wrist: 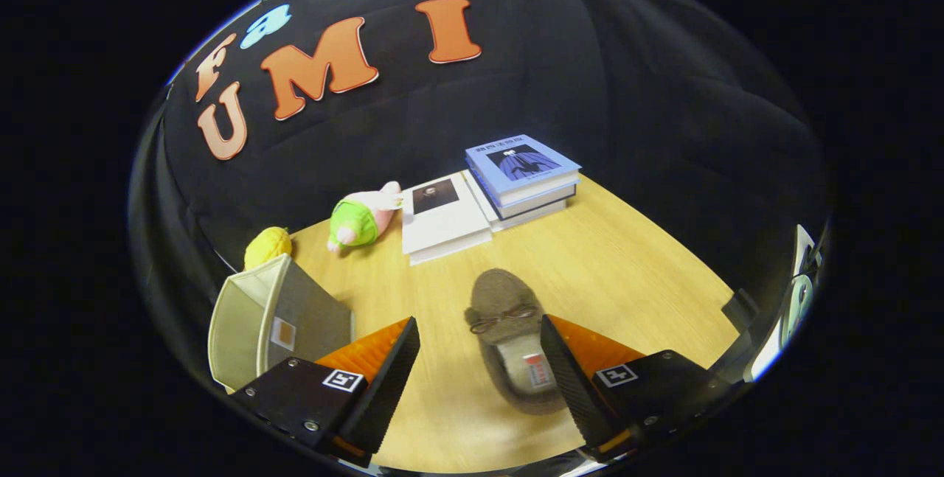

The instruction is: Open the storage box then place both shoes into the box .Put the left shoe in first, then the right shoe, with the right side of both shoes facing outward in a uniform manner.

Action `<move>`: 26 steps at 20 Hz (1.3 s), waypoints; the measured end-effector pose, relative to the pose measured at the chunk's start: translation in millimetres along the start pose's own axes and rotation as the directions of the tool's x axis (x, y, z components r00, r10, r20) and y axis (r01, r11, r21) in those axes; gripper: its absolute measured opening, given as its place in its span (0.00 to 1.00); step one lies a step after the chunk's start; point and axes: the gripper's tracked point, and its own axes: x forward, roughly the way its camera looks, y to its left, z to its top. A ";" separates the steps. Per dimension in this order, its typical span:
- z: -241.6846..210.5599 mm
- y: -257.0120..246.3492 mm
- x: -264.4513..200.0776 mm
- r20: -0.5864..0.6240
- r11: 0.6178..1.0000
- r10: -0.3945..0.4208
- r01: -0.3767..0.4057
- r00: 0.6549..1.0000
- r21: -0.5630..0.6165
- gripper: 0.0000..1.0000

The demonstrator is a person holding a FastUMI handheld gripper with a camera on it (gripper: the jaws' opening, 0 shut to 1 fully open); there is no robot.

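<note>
A grey-brown slipper-style shoe [509, 322] with a small bow lies on the wooden table [627, 270], toe pointing away from me. Its heel end sits between my fingers, close against the right finger [564, 374]. My gripper [479, 377] is open, and the left finger [391, 381] stands well apart from the shoe. To the left of the left finger stands the storage box [273, 322], a beige and grey fabric box with its opening turned to the left. What lies inside it is hidden.
Beyond the shoe, a white book [442, 219] lies flat beside a stack of books [523, 175] with a blue one on top. A green and pink plush toy [365, 219] and a yellow toy [267, 245] rest near the back wall, behind the box.
</note>
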 end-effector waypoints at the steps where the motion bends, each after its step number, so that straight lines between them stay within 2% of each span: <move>1: -5.3 -11.4 3.3 -0.011 1.000 -0.011 0.011 1.000 0.000 0.99; 8: -44.2 -57.8 43.3 -0.092 0.998 -0.057 0.060 0.994 0.034 0.98; 10: -52.7 -60.3 54.0 -0.116 0.998 -0.053 0.057 0.992 0.037 0.96; 12: -58.0 -61.2 64.6 -0.126 0.998 -0.058 0.062 0.990 0.029 0.89; 14: -64.8 -57.1 73.1 -0.148 0.998 -0.051 0.055 0.988 0.025 0.79; 16: -70.1 -49.6 76.9 -0.164 0.998 -0.030 0.038 0.986 0.048 0.59; 19: -66.5 -53.1 75.8 -0.138 0.996 -0.065 0.073 0.988 0.050 0.10; 21: -66.8 -50.0 66.1 -0.142 0.994 -0.068 0.078 0.987 0.070 0.03; 26: -40.9 -16.5 41.6 -0.090 0.994 -0.028 0.038 0.996 0.105 0.02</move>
